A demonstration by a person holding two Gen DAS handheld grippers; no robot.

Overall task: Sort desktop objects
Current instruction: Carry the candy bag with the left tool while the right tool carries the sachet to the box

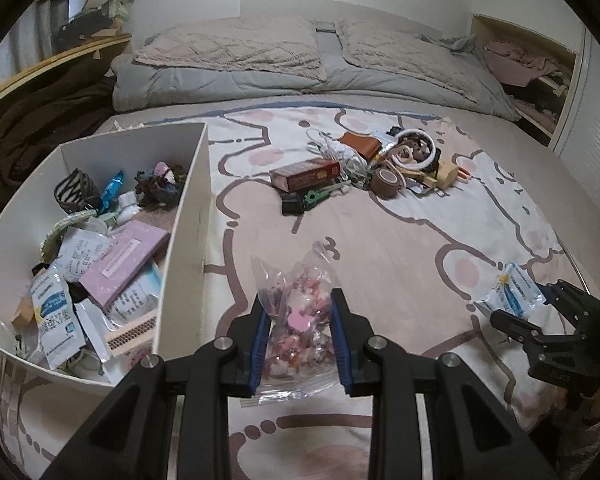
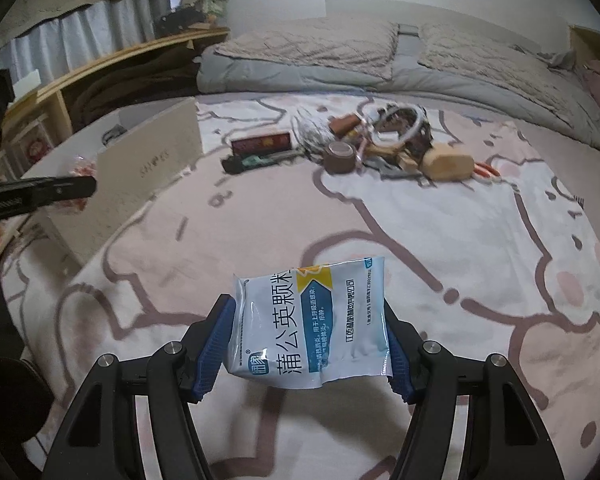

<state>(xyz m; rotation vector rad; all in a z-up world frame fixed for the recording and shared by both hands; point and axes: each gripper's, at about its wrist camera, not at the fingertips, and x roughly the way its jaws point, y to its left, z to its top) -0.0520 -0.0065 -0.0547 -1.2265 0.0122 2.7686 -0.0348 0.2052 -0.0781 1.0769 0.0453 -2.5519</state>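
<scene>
Left tongs [image 1: 300, 336] clamped on candy bag [image 1: 296, 312] — right tongs [image 2: 314, 336] on sachet [image 2: 312, 320], print legible.

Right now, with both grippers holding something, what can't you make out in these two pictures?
- Left wrist view: the clear bag bottom is hidden behind the left gripper.
- Left wrist view: the box holds a heap; its lower things are buried.
- Right wrist view: the pile is blurred.
- Right wrist view: the packet small print is unreadable.

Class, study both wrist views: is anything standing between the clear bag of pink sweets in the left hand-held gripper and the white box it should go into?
Only the white box's own near wall; the bag of pink sweets must clear it. Otherwise nothing visible.
</scene>
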